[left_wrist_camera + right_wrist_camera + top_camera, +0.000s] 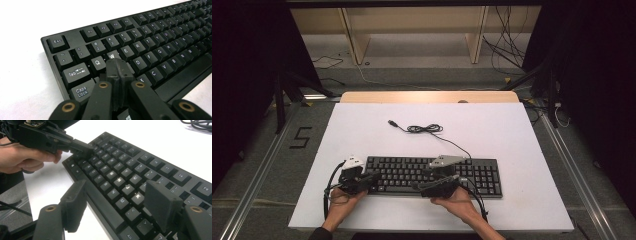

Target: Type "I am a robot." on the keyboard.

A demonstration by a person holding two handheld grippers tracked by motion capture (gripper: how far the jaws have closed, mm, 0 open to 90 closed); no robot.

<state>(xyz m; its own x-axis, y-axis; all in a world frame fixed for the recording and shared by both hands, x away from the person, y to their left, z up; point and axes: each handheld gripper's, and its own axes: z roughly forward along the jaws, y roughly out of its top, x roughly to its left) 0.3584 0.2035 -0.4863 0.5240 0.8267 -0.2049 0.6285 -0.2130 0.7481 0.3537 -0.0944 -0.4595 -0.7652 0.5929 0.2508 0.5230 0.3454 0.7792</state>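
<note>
Two hand-held grippers are poised over a black keyboard, which is laid on the white table at lower centre of the high view, its cable coiled above it. The left gripper is kept with its jaws pressed together, nothing between them, seemingly so one narrow tip can press single keys; it is set near the W key at centre frame. The right gripper is held with jaws spread wide above the lower right keys, gripping nothing, apparently waiting its turn
</note>
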